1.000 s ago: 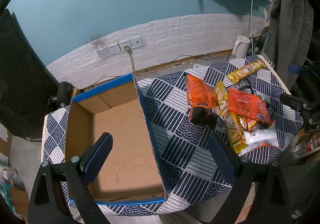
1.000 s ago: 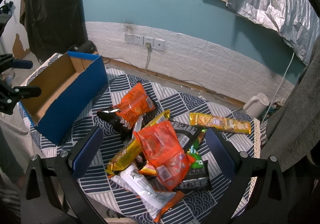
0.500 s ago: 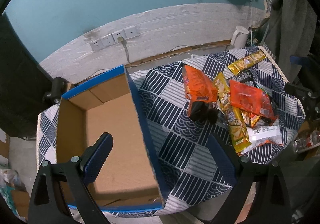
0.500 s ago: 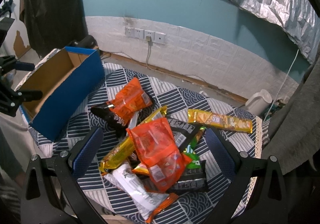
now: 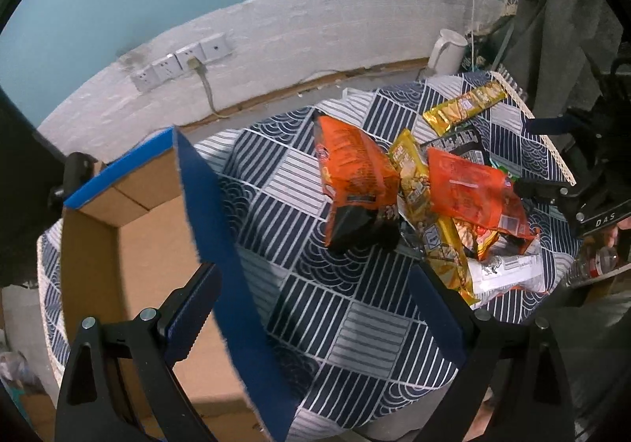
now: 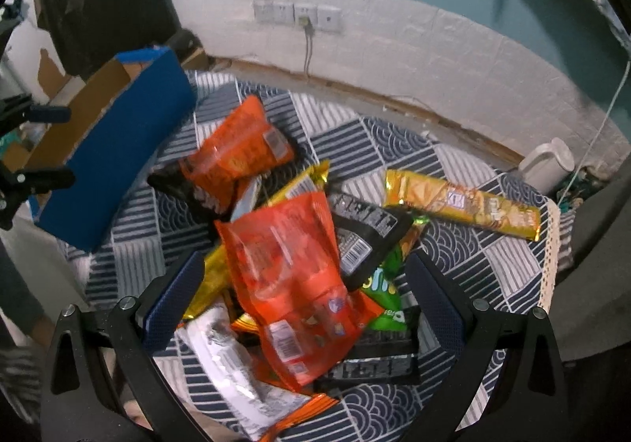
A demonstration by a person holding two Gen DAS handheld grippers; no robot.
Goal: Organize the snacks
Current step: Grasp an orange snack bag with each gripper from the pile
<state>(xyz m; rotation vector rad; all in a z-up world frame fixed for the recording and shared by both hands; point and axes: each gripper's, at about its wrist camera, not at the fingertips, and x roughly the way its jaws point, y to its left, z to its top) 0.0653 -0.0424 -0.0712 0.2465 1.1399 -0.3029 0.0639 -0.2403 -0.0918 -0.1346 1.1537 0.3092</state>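
The right gripper [image 6: 301,300] is hovering with its jaws spread wide and nothing between them, positioned directly above the snack pile [image 6: 299,244]. The topmost item below it is a translucent orange-red bag [image 6: 292,268] with barcode labels, lying over a black packet [image 6: 366,233], a green packet [image 6: 384,288], a white wrapper [image 6: 232,371] and a yellow wrapper [image 6: 209,284]. A second orange bag with a black end [image 6: 232,162] is resting at the pile's far-left edge. A long gold bar wrapper [image 6: 461,203] is lying apart, toward the right of the patterned tablecloth [image 6: 493,272].

The left gripper [image 5: 311,308] is also holding its jaws wide apart and empty, straddling the blue wall of the cardboard box [image 5: 157,244]. The box is standing open at the left end of the table, its brown interior showing no snacks. The pile is lying well to its right.
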